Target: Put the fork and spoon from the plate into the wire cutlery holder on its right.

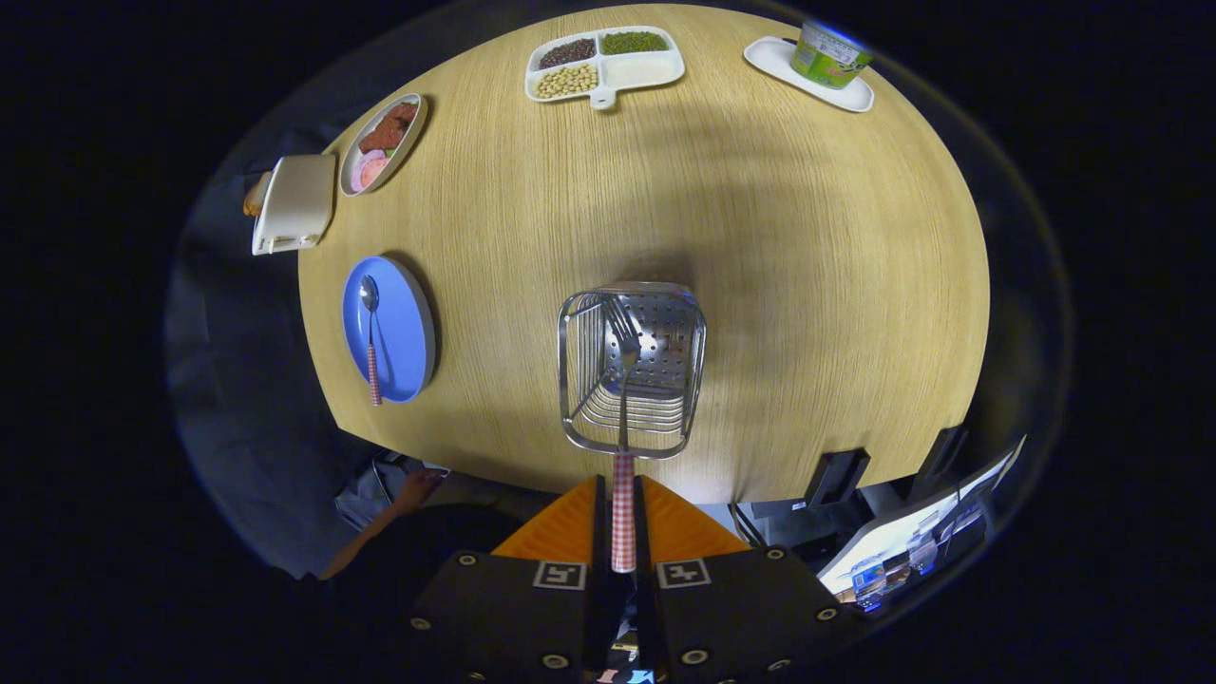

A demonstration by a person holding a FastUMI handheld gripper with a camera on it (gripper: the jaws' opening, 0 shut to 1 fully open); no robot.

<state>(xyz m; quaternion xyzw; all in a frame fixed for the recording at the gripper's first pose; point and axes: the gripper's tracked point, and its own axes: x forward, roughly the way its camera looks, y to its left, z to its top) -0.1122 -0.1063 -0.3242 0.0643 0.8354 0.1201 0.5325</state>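
Gripper [623, 518] closed tight on the checked handle of the fork [624, 380], both fingers pressing it from either side. Held from above, tines forward and already inside the mouth of the wire cutlery holder [665, 418], handle trailing back over the near rim; angled this way, probably, so the head could slide down to the perforated base on release. Holder upright on the tabletop [817, 275], well apart from the blue plate [404, 328] off to one side. Spoon [370, 337] flat on that plate, bowl away from the camera, checked handle overhanging the near rim — untouched, so judged about halfway through the task.
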